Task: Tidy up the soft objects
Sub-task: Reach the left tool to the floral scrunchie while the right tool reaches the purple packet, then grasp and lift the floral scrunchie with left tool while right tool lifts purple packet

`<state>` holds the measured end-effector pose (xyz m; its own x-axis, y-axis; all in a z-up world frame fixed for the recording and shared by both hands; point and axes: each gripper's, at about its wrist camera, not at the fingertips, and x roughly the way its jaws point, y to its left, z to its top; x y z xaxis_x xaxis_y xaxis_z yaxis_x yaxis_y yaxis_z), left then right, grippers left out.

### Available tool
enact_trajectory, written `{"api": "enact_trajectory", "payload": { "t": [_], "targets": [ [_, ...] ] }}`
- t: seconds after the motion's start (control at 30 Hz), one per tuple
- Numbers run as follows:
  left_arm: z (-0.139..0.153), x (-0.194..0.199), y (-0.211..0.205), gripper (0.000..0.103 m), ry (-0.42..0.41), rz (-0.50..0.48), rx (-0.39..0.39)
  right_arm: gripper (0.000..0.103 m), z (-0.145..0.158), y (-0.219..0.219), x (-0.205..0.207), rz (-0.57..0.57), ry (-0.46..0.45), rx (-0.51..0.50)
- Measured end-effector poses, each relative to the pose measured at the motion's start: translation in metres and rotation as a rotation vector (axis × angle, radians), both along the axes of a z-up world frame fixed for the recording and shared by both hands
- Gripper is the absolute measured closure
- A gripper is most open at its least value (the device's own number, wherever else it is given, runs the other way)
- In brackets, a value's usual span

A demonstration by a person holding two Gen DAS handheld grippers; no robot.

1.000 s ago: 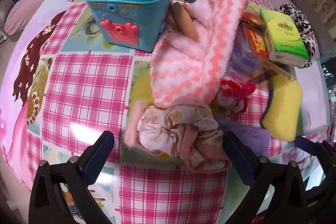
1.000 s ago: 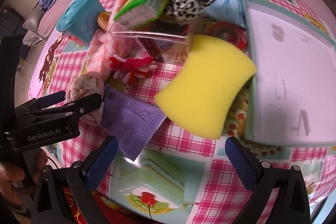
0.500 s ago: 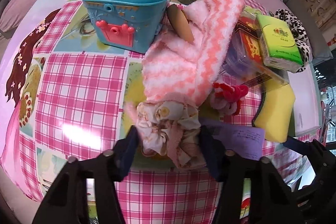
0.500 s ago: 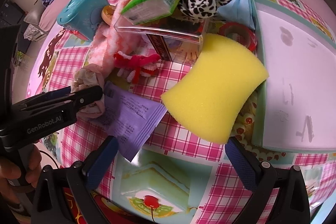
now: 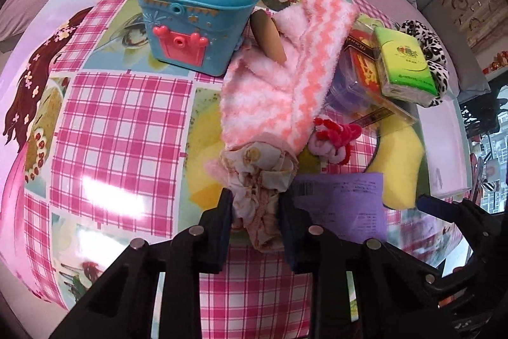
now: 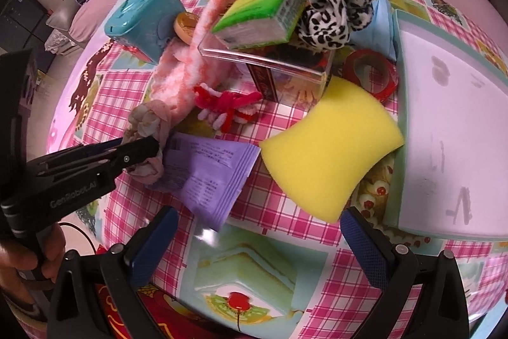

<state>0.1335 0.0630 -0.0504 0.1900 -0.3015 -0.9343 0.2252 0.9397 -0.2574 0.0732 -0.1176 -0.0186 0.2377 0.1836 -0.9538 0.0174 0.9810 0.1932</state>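
Note:
My left gripper (image 5: 255,213) is shut on a crumpled cream and pink patterned cloth (image 5: 258,180), which lies at the near end of a fluffy pink-and-white striped sock (image 5: 282,78). From the right wrist view the left gripper (image 6: 149,148) pinches the same cloth (image 6: 147,123). My right gripper (image 6: 258,231) is open and empty, low over the table's near edge. A yellow sponge (image 6: 330,145) lies just ahead of it. A leopard-print scrunchie (image 6: 333,11) sits at the back.
A teal toy chest (image 5: 200,11) stands at the back left. A clear box (image 6: 270,59) carries a green tissue pack (image 6: 263,8). A purple sachet (image 6: 212,167), red pipe-cleaner toy (image 6: 227,104), red tape ring (image 6: 371,75) and white tray (image 6: 451,123) lie around.
My left gripper moved forward onto the crumpled cloth and its jaws closed from wide open to pinching it. The right gripper stayed open and shifted only slightly.

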Motion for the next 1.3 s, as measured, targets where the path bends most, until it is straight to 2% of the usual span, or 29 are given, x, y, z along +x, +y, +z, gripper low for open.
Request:
{"api": "enact_trajectory", "payload": {
  "t": [0.1, 0.33, 0.47, 0.77, 0.87, 0.9, 0.93, 1.07, 1.2, 1.3],
  "targets": [
    [0.01, -0.007, 0.006, 0.074, -0.014, 0.011, 0.017, 0.0, -0.007, 0.003, 0.004, -0.004, 0.005, 0.006],
    [0.017, -0.013, 0.03, 0.073, 0.014, 0.032, -0.033, 0.0, -0.013, 0.016, 0.013, -0.008, 0.005, 0.064],
    [0.013, -0.016, 0.038, 0.073, 0.027, 0.05, -0.028, 0.0, -0.017, 0.023, 0.017, -0.021, 0.016, 0.097],
    [0.012, -0.024, 0.052, 0.073, 0.04, 0.051, -0.024, 0.017, -0.036, 0.031, 0.02, -0.062, 0.062, 0.19],
    [0.007, -0.021, 0.047, 0.073, 0.043, 0.05, -0.019, 0.026, -0.037, 0.032, 0.022, -0.075, 0.058, 0.214],
    [0.008, -0.022, 0.048, 0.073, 0.043, 0.049, -0.018, 0.032, -0.036, 0.033, 0.022, -0.079, 0.055, 0.22],
    [0.004, -0.02, 0.044, 0.073, 0.043, 0.048, -0.015, 0.042, -0.035, 0.031, 0.023, -0.081, 0.053, 0.229],
    [0.001, -0.017, 0.037, 0.073, 0.044, 0.045, -0.011, 0.064, -0.035, 0.034, 0.024, -0.087, 0.05, 0.268],
    [-0.001, -0.016, 0.036, 0.073, 0.047, 0.044, -0.006, 0.076, -0.031, 0.033, 0.022, -0.082, 0.03, 0.273],
    [0.001, -0.017, 0.038, 0.073, 0.044, 0.047, 0.0, 0.081, -0.027, 0.033, 0.021, -0.079, 0.015, 0.269]
  ]
}}
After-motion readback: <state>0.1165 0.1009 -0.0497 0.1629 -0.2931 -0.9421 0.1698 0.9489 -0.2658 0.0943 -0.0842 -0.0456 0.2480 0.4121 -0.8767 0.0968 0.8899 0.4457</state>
